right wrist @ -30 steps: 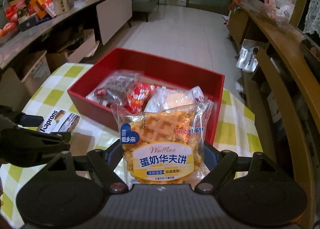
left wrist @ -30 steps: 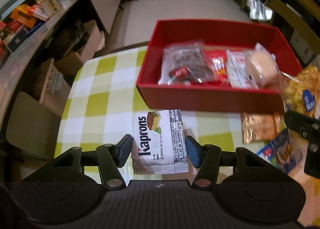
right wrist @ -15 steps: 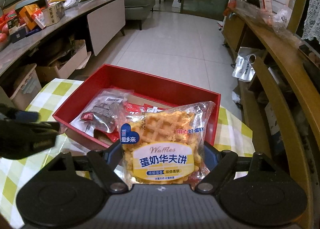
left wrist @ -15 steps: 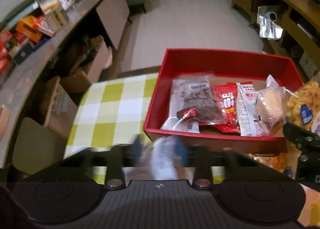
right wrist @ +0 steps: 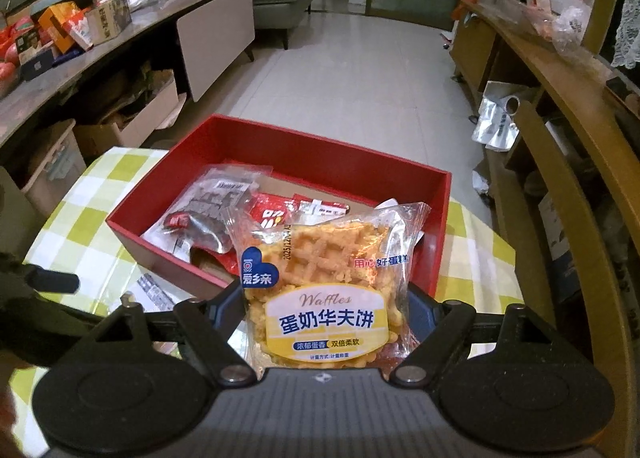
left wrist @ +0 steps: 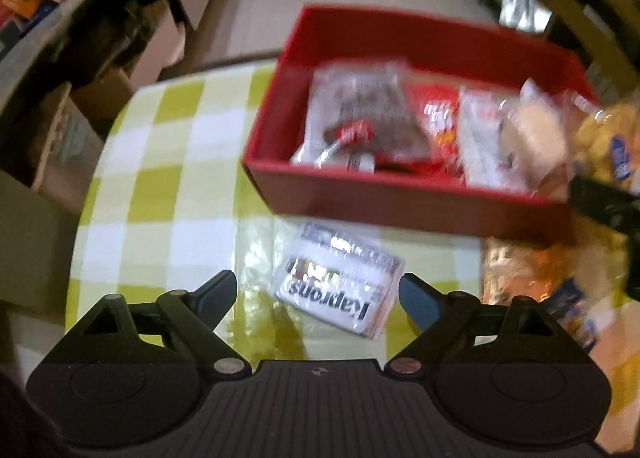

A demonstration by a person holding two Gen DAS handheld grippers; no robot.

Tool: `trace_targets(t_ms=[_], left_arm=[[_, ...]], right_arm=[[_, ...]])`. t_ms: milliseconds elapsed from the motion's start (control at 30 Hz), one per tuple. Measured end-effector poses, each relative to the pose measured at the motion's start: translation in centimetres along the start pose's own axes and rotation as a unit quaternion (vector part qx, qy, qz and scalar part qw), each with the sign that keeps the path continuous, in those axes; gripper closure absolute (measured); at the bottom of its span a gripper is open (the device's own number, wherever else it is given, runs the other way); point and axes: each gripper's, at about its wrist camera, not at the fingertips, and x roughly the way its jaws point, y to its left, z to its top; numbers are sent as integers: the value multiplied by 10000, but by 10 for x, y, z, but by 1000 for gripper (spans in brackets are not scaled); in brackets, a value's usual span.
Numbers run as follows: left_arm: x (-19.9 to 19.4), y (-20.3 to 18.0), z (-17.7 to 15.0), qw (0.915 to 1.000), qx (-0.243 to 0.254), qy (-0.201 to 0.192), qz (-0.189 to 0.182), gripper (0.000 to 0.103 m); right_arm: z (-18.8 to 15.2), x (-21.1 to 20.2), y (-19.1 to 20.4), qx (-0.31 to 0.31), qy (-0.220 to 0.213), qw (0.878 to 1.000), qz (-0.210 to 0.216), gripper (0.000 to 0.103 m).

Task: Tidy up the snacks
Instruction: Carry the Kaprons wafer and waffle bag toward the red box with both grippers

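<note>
Your left gripper (left wrist: 318, 296) has just been opening; its jaws stand wide, and only the left wrist view shows the whole Kaprons wafer pack (left wrist: 340, 288) lying askew on the checked tablecloth (left wrist: 168, 194) between the fingertips, touching neither. Your right gripper (right wrist: 326, 310) clamps the waffle bag (right wrist: 324, 290) before the red box (right wrist: 280, 138), which holds several packets.

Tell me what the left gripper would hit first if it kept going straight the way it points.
Most likely the white wafer packet lying on the checked tablecloth, just short of the red box. The left gripper, jaws just opened, points steeply down at it. Blur leaves depth unsure.
</note>
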Motion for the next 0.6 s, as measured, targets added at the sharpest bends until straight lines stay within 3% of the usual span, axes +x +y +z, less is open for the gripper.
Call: trace_targets(t_ms=[33, 133, 300, 433, 600], left_arm=[[6, 0, 1, 9999, -104, 88, 78, 10], [24, 8, 9, 9968, -680, 383, -186, 11], [34, 14, 21, 9900, -1314, 377, -334, 11], [46, 6, 18, 9890, -1380, 534, 68, 15], [36, 10, 6, 9901, -1258, 622, 54, 26]], right_arm=[[-1, 0, 1, -30, 5, 10000, 11, 17], [-1, 0, 0, -39, -3, 10000, 21, 17], [-5, 4, 0, -94, 60, 9999, 69, 17], [-7, 10, 2, -157, 187, 9996, 123, 17], [-9, 9, 7, -256, 221, 9992, 214, 17]])
